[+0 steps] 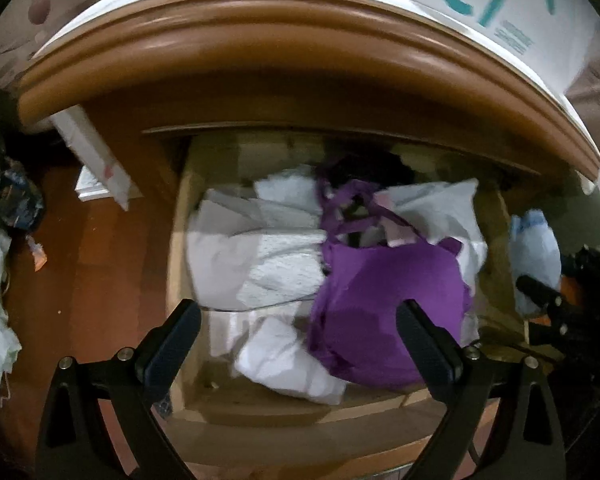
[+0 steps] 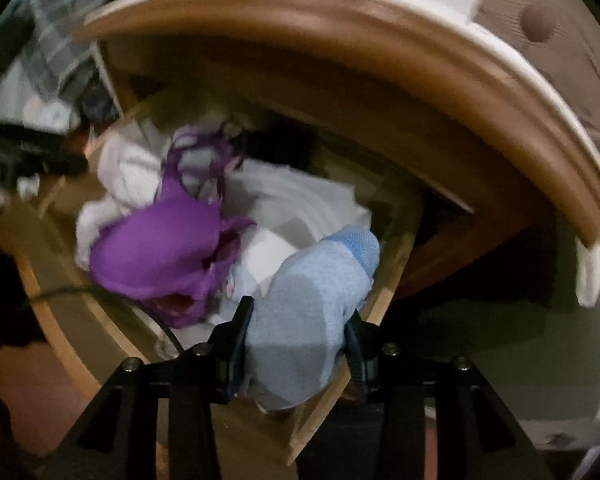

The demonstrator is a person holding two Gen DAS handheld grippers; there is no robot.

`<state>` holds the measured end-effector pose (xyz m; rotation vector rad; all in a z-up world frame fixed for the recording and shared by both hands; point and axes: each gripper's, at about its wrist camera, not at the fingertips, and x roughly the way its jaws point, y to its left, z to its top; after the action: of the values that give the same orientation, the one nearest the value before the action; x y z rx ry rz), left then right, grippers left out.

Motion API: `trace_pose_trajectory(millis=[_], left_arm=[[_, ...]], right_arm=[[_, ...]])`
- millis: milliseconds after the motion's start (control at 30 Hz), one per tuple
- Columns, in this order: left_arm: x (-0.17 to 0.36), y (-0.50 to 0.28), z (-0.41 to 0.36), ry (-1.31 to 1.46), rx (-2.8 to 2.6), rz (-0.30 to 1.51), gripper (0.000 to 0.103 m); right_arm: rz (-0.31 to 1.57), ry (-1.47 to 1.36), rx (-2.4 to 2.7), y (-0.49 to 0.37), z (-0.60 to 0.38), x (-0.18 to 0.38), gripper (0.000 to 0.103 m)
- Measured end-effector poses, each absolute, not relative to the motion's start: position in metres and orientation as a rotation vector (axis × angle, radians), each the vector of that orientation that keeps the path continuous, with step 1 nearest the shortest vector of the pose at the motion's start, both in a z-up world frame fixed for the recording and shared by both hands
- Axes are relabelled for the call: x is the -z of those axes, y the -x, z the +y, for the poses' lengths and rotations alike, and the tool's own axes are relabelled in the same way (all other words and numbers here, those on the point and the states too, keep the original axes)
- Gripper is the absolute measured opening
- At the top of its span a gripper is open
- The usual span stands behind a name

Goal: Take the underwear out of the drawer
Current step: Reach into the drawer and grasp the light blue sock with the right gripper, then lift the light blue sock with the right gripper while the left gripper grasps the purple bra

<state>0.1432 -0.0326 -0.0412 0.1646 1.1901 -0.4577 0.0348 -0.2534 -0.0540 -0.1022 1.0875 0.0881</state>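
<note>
Purple bra point(image 1: 388, 304), soft and crumpled in the wooden drawer point(image 1: 180, 240), lies at about one o'clock from the left gripper point(image 1: 298, 344), whose jaws hang spread and empty above it among white garments point(image 1: 260, 264). In the right wrist view, the right gripper point(image 2: 300, 332) clenches pale blue knit underwear point(image 2: 312, 304) over the drawer's edge, the bra at ten o'clock, cups running left to right.

1. The wooden cabinet top point(image 1: 260, 60) is overhanging the drawer point(image 1: 176, 264), closing its rear.
2. Purple bra point(image 1: 388, 304) and white garments point(image 1: 260, 264) are filling the drawer; its front is lying open from above.
</note>
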Motion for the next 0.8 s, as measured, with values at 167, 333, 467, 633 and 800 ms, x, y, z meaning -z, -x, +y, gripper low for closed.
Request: trace_pose_trajectory(millis=[167,333,467,633,800], left_arm=[[0.044,-0.130,-0.056,-0.229,0.544,1.199,0.099],[0.054,-0.113,-0.082,-0.370,0.614,1.214,0.103],[0.066,-0.103,-0.098,-0.456,0.652,1.241,0.103],[0.079,-0.102,-0.110,-0.463,0.687,1.318,0.103],[0.091,-0.111,-0.121,-0.475,0.653,1.391,0.103]], right_arm=[[0.975,-0.063,-0.037,-0.014,-0.264,0.031,0.042],[0.857,-0.204,-0.040,0.006,-0.286,0.004,0.042],[0.797,-0.227,-0.032,0.019,-0.299,-0.011,0.042],[0.775,-0.258,-0.013,0.016,-0.307,-0.010,0.042],[0.763,-0.269,-0.008,0.016,-0.309,-0.012,0.042]])
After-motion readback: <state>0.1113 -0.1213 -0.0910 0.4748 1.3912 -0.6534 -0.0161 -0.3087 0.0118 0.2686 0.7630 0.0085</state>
